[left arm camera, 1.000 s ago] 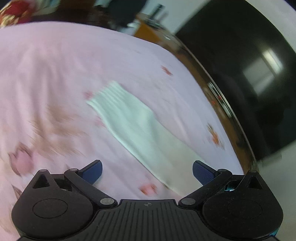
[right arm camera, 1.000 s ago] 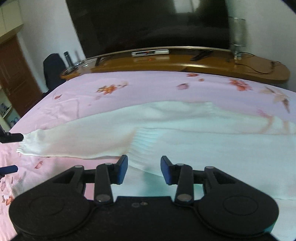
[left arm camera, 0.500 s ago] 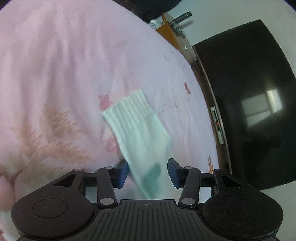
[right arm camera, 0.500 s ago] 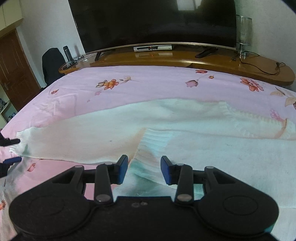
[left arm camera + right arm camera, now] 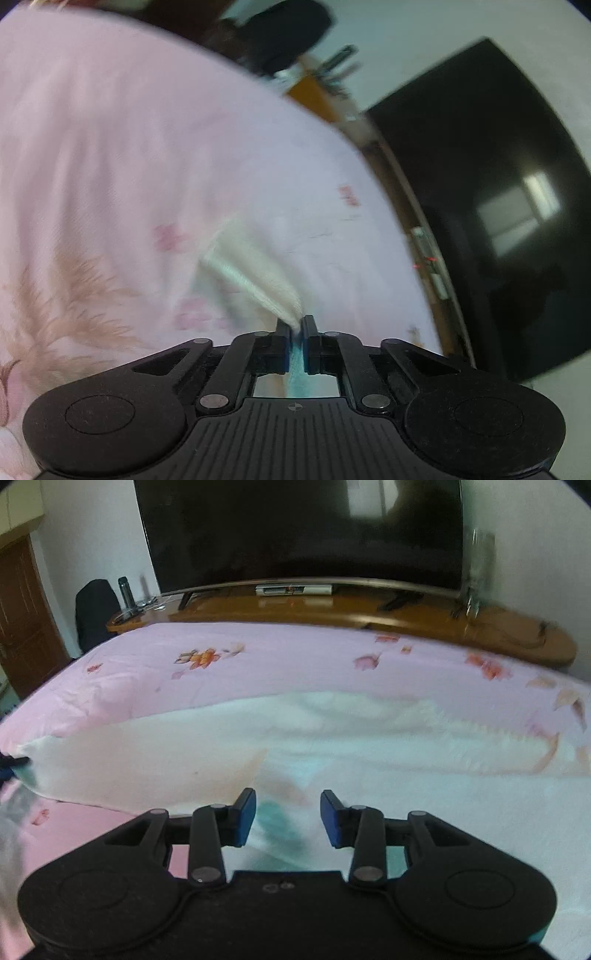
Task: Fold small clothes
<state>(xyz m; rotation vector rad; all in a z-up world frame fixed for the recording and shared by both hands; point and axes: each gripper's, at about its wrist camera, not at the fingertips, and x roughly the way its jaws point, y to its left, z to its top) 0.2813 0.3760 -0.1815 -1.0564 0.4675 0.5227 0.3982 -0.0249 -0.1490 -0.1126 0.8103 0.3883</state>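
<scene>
White knit sweater (image 5: 332,746) lies spread across the pink floral bedsheet (image 5: 280,664). The left gripper (image 5: 295,325) is clamped tight on the sleeve's cuff (image 5: 255,273), blurred but seemingly lifted. The right gripper (image 5: 288,812) hangs partly open over the hem, pinching nothing.

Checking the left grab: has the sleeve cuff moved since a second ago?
Yes. The sleeve cuff, earlier flat on the pink bedsheet, is now bunched and lifted off it, pinched in the shut left gripper.
</scene>
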